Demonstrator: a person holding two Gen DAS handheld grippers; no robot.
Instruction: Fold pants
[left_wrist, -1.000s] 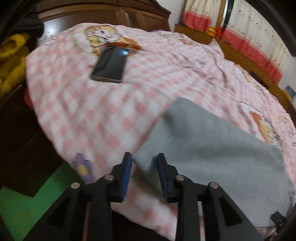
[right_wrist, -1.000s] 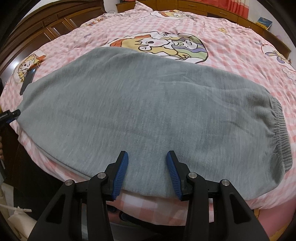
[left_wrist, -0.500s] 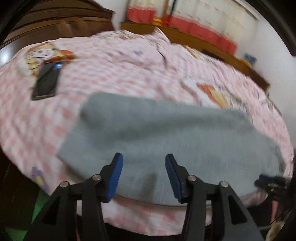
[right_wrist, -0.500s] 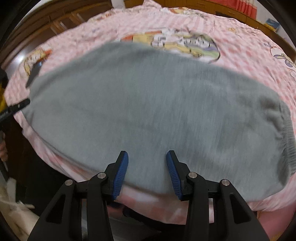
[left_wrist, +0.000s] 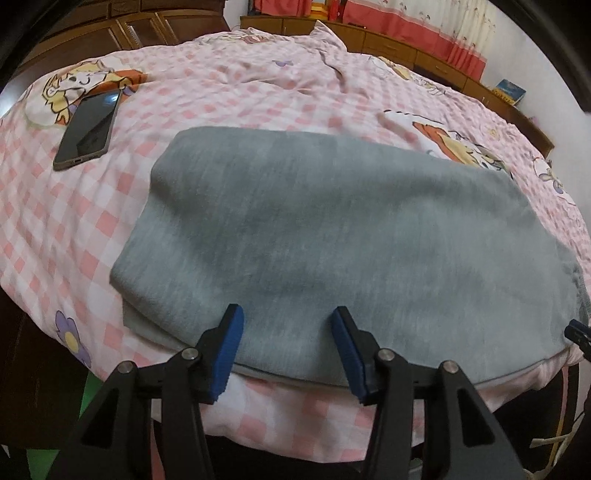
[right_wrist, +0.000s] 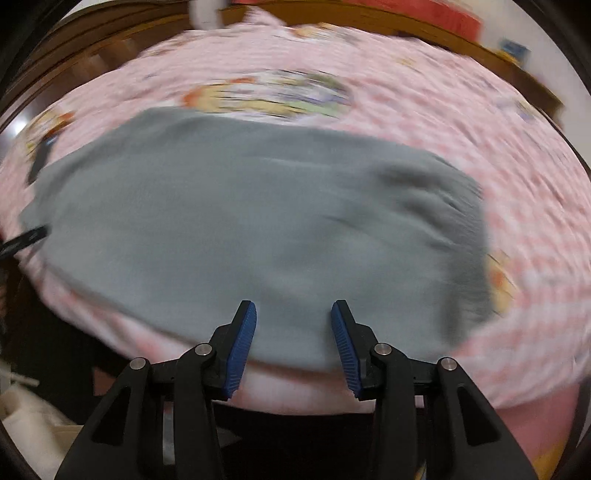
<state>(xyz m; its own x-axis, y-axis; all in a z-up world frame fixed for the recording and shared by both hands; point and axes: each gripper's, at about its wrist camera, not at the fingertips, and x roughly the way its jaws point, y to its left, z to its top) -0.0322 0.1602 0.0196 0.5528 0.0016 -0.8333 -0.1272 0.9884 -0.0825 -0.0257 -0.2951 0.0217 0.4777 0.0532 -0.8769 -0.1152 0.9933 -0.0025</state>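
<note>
The grey pants (left_wrist: 332, 236) lie flat across the near edge of the pink checked bed (left_wrist: 229, 85), folded lengthwise, with the ribbed waistband at the right end (right_wrist: 469, 266). My left gripper (left_wrist: 286, 347) is open and empty, just in front of the pants' near edge, left of their middle. My right gripper (right_wrist: 293, 347) is open and empty, at the near edge further right. The right wrist view is motion-blurred. The tip of the right gripper shows at the far right of the left wrist view (left_wrist: 578, 332).
A dark phone (left_wrist: 88, 129) lies on the bed to the left of the pants. Wooden cabinets (left_wrist: 424, 55) and red-trimmed curtains (left_wrist: 424, 33) stand behind the bed. The bed's front edge drops to a dark floor with a green patch (left_wrist: 40, 458).
My left gripper has swung from the pants' left corner to the right, facing the pants' near edge, and its jaws have opened wider. My right gripper has shifted and pulled back slightly.
</note>
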